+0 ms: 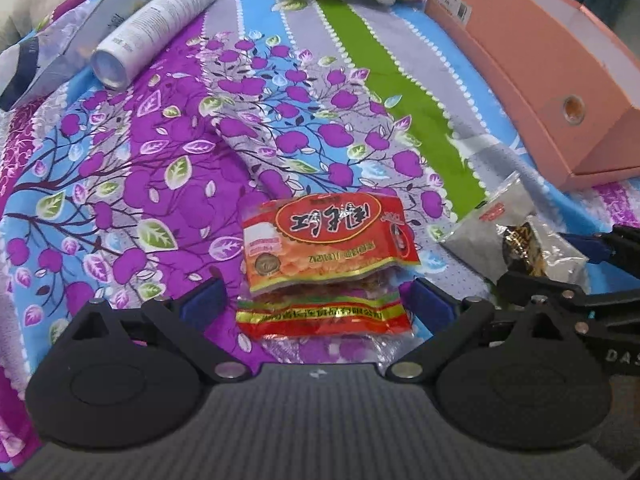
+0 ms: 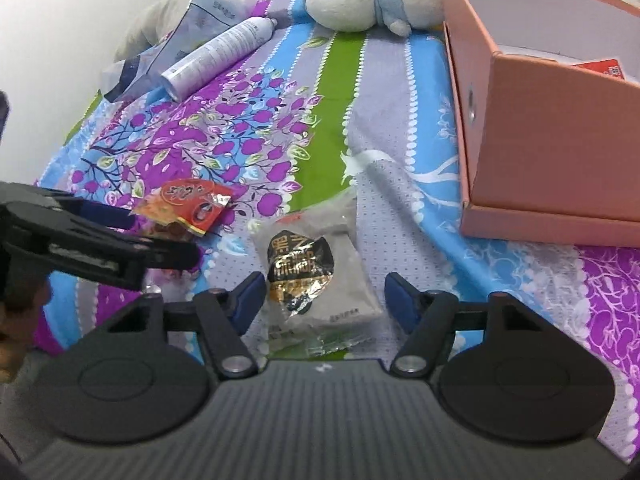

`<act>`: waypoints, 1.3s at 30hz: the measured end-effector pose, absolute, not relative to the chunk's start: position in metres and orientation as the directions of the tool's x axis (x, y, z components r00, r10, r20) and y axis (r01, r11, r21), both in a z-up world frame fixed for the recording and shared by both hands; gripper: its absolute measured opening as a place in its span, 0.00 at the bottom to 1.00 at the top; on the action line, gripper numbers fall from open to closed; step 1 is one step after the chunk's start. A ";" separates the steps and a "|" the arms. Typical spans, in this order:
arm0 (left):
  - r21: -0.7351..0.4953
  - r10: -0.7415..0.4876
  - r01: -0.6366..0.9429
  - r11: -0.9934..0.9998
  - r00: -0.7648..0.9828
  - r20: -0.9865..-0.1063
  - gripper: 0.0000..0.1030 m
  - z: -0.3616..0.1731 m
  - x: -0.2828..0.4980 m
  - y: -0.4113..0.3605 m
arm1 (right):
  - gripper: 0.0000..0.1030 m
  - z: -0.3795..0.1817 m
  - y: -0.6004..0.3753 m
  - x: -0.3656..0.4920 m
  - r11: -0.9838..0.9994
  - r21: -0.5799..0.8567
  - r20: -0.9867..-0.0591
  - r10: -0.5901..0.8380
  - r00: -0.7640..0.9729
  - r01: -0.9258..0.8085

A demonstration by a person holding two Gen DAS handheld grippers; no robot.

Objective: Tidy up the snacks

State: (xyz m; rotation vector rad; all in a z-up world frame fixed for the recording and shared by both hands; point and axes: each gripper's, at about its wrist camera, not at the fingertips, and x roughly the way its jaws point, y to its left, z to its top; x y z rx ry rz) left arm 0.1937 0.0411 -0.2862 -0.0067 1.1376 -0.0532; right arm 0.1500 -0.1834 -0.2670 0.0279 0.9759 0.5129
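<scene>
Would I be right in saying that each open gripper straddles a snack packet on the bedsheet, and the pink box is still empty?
Not quite: the pink box is not empty; the right wrist view shows a red packet inside. The rest holds: left gripper straddles the red snack, right gripper the grey one.

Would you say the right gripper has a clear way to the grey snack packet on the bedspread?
Probably yes: the right gripper stands open astride the grey snack packet, with nothing lying over it.

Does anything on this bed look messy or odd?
Two snack packets lie loose on the bedspread: a red one with a crumpled end, and a grey one. The pink box already holds something red. A white bottle lies tipped on its side.
</scene>
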 end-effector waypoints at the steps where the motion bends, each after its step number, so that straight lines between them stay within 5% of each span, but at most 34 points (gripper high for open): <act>1: -0.030 -0.046 0.045 0.999 0.419 -0.907 0.96 -0.289 0.195 0.040 | 0.66 -0.267 -0.182 0.150 0.880 0.247 -0.784 0.428 0.451 -0.406; 13: -0.052 -0.048 0.006 0.999 0.473 -0.880 0.67 -0.284 0.193 0.045 | 0.51 -0.264 -0.170 0.147 0.885 0.185 -0.788 0.394 0.474 -0.428; 39: -0.193 -0.116 -0.073 0.978 0.583 -0.804 0.60 -0.192 0.156 0.037 | 0.50 -0.197 -0.196 0.112 0.921 0.181 -0.701 0.367 0.612 -0.345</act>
